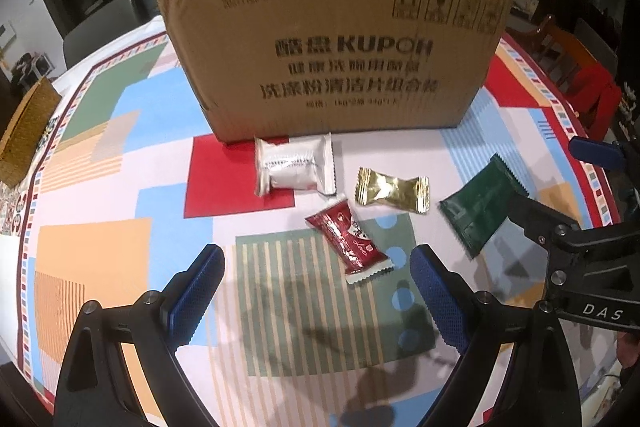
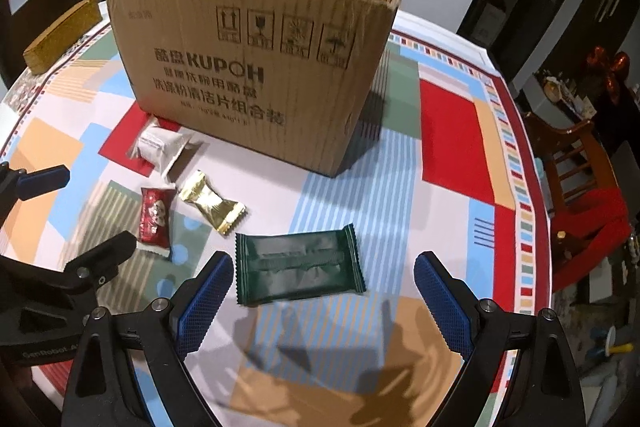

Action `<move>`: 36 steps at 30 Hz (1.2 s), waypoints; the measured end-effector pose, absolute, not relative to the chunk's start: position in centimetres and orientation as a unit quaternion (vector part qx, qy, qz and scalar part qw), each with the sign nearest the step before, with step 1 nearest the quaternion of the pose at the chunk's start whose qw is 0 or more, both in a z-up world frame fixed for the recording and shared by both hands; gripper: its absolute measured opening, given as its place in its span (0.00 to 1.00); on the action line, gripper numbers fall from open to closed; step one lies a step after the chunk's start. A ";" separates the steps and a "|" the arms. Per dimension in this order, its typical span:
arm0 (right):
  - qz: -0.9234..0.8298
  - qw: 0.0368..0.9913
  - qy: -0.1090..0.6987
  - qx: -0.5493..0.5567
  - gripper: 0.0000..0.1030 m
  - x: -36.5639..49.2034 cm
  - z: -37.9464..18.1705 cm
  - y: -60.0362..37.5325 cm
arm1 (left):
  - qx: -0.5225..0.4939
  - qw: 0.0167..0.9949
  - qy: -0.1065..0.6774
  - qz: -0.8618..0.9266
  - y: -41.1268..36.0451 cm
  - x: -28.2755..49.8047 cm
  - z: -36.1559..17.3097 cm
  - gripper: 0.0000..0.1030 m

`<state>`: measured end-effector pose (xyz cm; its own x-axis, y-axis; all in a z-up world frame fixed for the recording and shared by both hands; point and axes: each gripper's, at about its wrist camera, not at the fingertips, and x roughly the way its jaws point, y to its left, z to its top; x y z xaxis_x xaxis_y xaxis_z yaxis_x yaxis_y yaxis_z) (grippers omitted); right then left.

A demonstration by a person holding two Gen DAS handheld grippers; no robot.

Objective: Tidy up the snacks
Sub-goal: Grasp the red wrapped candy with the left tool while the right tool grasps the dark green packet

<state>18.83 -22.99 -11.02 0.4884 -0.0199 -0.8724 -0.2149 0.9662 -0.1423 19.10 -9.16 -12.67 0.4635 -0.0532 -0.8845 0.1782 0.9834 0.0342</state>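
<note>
Beneath both pairs of wide-open, empty tongs, left tongs (image 1: 316, 291) and right tongs (image 2: 324, 291), spreads a bench (image 2: 448, 131) under a patchwork cloth of red, blue, green and orange blocks. Just ahead of the right tongs lies a green packet (image 2: 300, 267); ahead of the left, a red packet (image 1: 348, 239), gold candy (image 1: 392, 189) and white packet (image 1: 294, 167). Beyond stands an open cardboard box (image 1: 336, 55), with dark cabinets behind and a wooden chair (image 2: 572, 163) at the right.
</note>
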 end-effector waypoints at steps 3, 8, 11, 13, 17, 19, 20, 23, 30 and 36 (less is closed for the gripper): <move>0.060 0.850 0.511 -0.112 0.90 19.1 -11.4 -23.1 | 0.067 0.847 0.524 -0.068 -9.5 19.4 -13.6 0.92; 0.074 0.841 0.526 -0.103 0.90 19.8 -12.1 -22.8 | 0.075 0.839 0.534 -0.071 -10.2 19.7 -14.7 0.92; 0.084 0.831 0.541 -0.099 0.90 20.3 -12.8 -22.4 | 0.084 0.837 0.536 -0.071 -10.7 20.1 -15.2 0.92; 0.085 0.826 0.548 -0.098 0.90 20.7 -13.3 -22.3 | 0.085 0.835 0.538 -0.070 -10.8 20.4 -15.4 0.91; 0.086 0.818 0.561 -0.097 0.90 21.3 -14.0 -22.3 | 0.082 0.833 0.543 -0.068 -10.7 20.9 -16.1 0.91; 0.086 0.813 0.568 -0.096 0.90 21.6 -14.4 -22.3 | 0.083 0.832 0.544 -0.067 -10.7 21.0 -16.3 0.91; 0.086 0.810 0.572 -0.095 0.90 21.7 -14.6 -22.3 | 0.084 0.832 0.545 -0.067 -10.5 21.0 -16.4 0.91; 0.087 0.802 0.584 -0.094 0.90 22.0 -15.1 -22.1 | 0.084 0.830 0.547 -0.068 -10.5 21.1 -16.8 0.90; 0.084 0.790 0.599 -0.100 0.90 22.6 -16.0 -21.8 | 0.080 0.828 0.551 -0.073 -10.4 21.5 -17.5 0.87; 0.074 0.782 0.611 -0.096 0.90 23.2 -16.7 -22.2 | 0.082 0.830 0.546 -0.078 -10.4 21.6 -17.5 0.87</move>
<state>23.22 -22.21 -16.73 0.2415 -0.0018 -0.9704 -0.2335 0.9705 -0.0599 21.56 -10.44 -17.55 0.3915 -0.0392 -0.9193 0.2186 0.9745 0.0515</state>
